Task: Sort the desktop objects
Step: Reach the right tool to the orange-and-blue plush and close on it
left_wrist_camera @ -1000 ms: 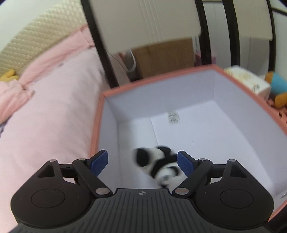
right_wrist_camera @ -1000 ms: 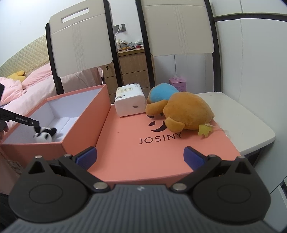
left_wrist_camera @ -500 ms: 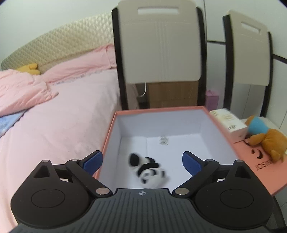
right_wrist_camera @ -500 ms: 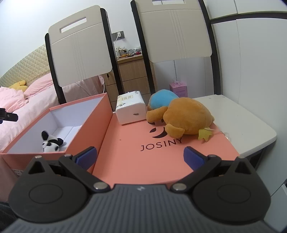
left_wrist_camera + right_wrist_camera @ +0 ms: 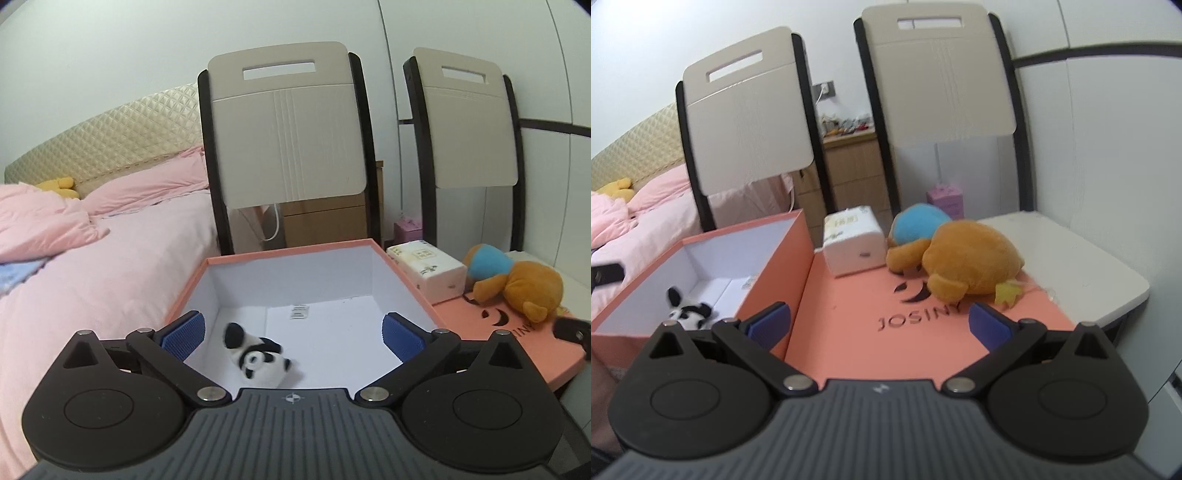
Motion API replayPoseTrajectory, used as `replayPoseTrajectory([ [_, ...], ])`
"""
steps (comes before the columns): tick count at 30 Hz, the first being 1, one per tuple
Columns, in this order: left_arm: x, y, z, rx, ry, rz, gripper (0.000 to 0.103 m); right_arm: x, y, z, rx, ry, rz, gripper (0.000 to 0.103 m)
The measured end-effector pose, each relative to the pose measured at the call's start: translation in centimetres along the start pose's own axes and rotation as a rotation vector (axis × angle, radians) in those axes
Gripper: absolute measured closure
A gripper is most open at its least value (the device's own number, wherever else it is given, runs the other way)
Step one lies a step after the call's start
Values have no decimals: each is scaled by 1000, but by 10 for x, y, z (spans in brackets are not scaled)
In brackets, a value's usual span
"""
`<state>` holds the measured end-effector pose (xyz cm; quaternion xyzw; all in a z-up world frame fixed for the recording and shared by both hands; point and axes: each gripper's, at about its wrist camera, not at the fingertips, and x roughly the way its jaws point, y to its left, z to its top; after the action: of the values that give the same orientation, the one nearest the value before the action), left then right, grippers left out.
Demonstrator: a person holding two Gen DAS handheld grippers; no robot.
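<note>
A small panda plush [image 5: 258,360] lies on the white floor of the open salmon box [image 5: 295,249]. It also shows in the right wrist view [image 5: 689,310], inside the box [image 5: 775,273]. My left gripper [image 5: 291,334] is open and empty, held above the box's near side. My right gripper [image 5: 879,325] is open and empty over the salmon box lid [image 5: 849,317]. An orange and blue plush [image 5: 960,254] lies on the lid's far right, and it shows in the left wrist view [image 5: 517,288]. A white tissue pack [image 5: 853,243] stands on the lid beside the plush.
The box and lid rest on a white table [image 5: 1082,266]. Two beige chair backs [image 5: 288,136] [image 5: 942,70] stand behind it. A pink bed [image 5: 92,266] lies to the left. A small pink carton [image 5: 945,195] and a wooden cabinet [image 5: 849,177] stand behind.
My left gripper has lifted up and back from inside the box, leaving the panda plush lying on the box floor. My right gripper has moved slightly forward over the lid.
</note>
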<state>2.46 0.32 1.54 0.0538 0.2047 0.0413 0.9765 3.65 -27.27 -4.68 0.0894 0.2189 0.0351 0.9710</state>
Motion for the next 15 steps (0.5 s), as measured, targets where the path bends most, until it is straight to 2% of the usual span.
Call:
replayPoseTrajectory([
  [6,2,-3,-16,-38,31,-44,0,18,4,7,28,-10,-60,0],
  [10,2,5,-20,-55,23,-77,0,27,8,9,35,-34,-114,0],
  [15,12,28,-21,-178,63,-95,0,33,8,12,67,-51,-148,0],
])
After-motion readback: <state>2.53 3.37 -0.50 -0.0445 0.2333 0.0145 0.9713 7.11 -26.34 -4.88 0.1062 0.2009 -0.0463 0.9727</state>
